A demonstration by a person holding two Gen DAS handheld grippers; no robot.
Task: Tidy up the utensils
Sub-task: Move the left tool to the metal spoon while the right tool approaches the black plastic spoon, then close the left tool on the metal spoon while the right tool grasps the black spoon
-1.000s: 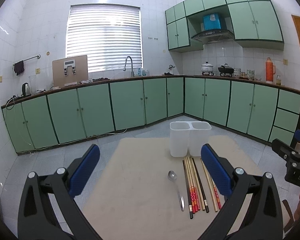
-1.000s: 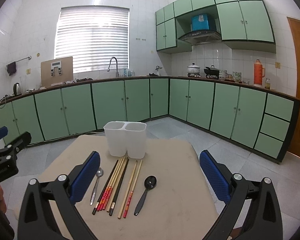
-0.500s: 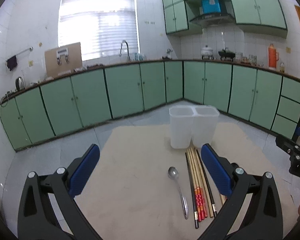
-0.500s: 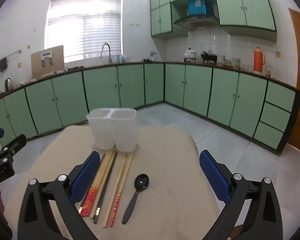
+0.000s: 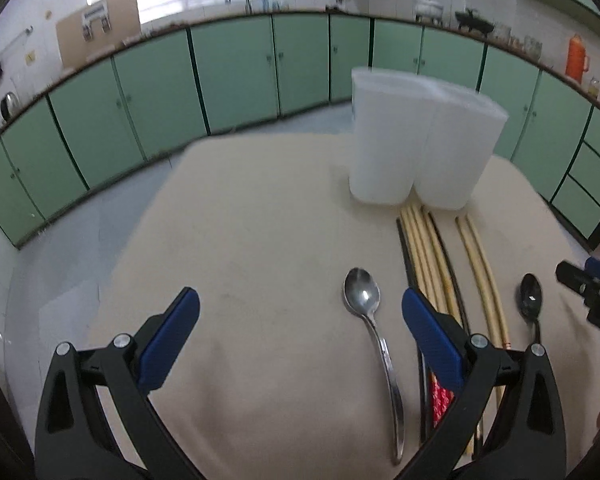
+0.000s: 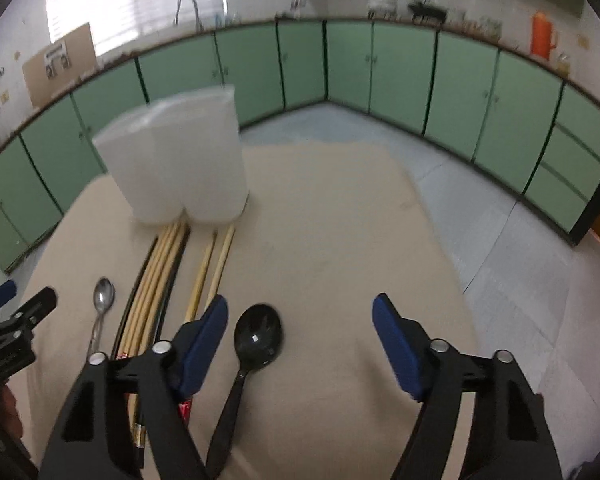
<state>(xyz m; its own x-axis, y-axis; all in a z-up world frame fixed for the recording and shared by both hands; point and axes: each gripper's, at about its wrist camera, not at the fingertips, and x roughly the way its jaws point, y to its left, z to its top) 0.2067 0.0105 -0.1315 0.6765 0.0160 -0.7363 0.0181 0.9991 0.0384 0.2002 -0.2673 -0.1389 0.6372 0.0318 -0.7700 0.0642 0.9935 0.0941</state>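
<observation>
Evidently nothing is sorted yet: chopsticks (image 6: 160, 280), metal spoon (image 5: 370, 320) and black spoon (image 6: 252, 344) are lying on the desk (image 6: 332, 240) before the white holder (image 6: 176, 164). Right gripper (image 6: 300, 320) has just been closing around the black spoon, not gripping; left gripper (image 5: 300, 312) is hovering open, empty.

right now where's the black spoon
The black spoon lies flat on the table, rightmost in the utensil row, just right of the chopsticks; in the right wrist view it sits between the open right gripper's fingers.
</observation>
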